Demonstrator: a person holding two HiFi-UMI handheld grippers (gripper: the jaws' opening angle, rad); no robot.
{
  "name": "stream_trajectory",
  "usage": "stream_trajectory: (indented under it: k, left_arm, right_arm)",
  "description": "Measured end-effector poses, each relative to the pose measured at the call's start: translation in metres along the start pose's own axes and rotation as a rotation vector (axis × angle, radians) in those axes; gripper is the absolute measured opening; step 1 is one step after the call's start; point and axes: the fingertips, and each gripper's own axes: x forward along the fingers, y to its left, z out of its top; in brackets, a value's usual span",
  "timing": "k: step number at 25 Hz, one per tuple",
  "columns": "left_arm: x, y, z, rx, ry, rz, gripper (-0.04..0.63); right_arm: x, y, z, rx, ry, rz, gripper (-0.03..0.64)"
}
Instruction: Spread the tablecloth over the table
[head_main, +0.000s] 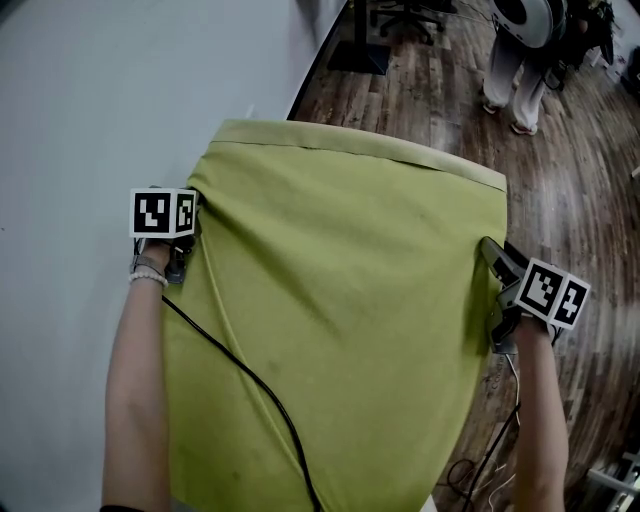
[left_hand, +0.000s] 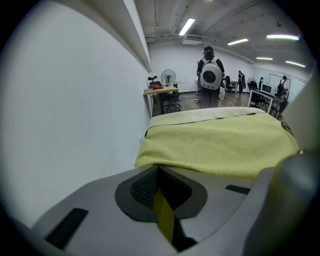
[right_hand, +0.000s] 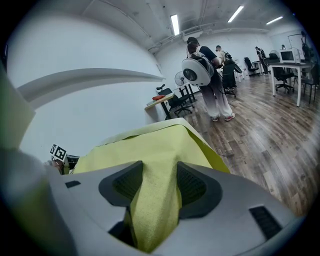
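Tablecloth (head_main: 340, 300), yellow-green, spans the space between the two grippers. Its far hem (head_main: 400, 150) is folded over pale, and its near part runs out of view. It seems to lie over the table, which is wholly covered, so I cannot tell how squarely it sits.

The left gripper (left_hand: 160, 186) is clamped on a thin sliver of the left edge. The right gripper (right_hand: 159, 186) is clamped on a thicker, bunched fold of the right edge.

The fabric looks soft, light and limp. It should sag and crease wherever it goes slack, and it could slip from a thin pinch. A fuller fold taken at the side edges looks like the safest hold.

A black cable (head_main: 250, 375) trails across the near cloth. A pale wall (head_main: 80, 120) stands left, wood floor (head_main: 585, 200) lies right, and a person (head_main: 515, 70) stands far off.
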Motion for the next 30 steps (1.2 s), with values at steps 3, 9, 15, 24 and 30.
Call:
stream_trajectory:
  k: [3, 9, 15, 24, 30]
  left_arm:
    - [0.002, -0.005, 0.0, -0.002, -0.004, -0.009, 0.014]
    - [0.025, 0.0, 0.022, 0.018, -0.013, 0.017, 0.012]
    - [0.02, 0.0, 0.028, 0.029, -0.039, 0.085, 0.005]
    - [0.017, -0.005, 0.017, 0.061, 0.035, 0.183, 0.014]
    - [-0.019, -0.006, 0.001, -0.035, -0.046, 0.159, 0.11]
  right_arm:
    - [-0.001, -0.004, -0.001, -0.002, -0.001, 0.001, 0.235]
    - [0.023, -0.009, 0.024, -0.012, -0.011, -0.032, 0.226]
    - [0.022, -0.009, 0.026, -0.003, -0.012, -0.036, 0.231]
    - [0.032, -0.019, 0.029, -0.002, -0.012, -0.043, 0.236]
    - [0.034, -0.023, 0.029, -0.024, -0.015, -0.05, 0.238]
